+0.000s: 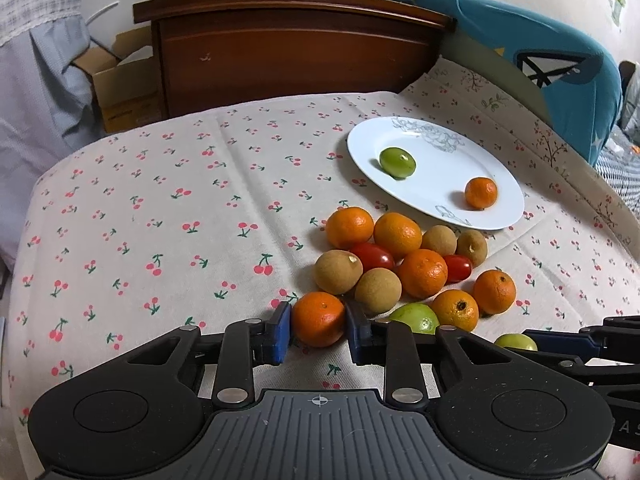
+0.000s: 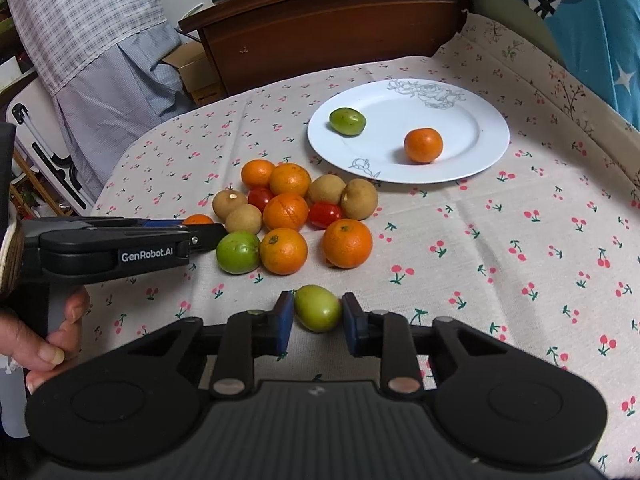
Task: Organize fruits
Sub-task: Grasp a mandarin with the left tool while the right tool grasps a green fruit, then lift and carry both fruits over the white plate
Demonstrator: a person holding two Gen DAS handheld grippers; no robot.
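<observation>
A heap of fruit (image 1: 408, 268) lies on the cherry-print cloth: oranges, brown longans, red cherry tomatoes and green fruits; it also shows in the right wrist view (image 2: 296, 216). My left gripper (image 1: 318, 326) is shut on an orange (image 1: 318, 319) at the heap's near edge, on the cloth. My right gripper (image 2: 316, 314) is shut on a green fruit (image 2: 318, 308) that sits apart in front of the heap. A white plate (image 1: 472, 152) behind the heap holds one green fruit (image 1: 398, 162) and one orange (image 1: 481, 193); the plate shows in the right wrist view (image 2: 488, 132) too.
A brown wooden headboard (image 1: 296, 56) stands behind the table. A blue pillow (image 1: 560, 76) lies at the right. A cardboard box (image 1: 116, 84) and hanging checked cloth (image 2: 88, 40) are at the left. A hand (image 2: 44, 340) holds the left gripper's handle.
</observation>
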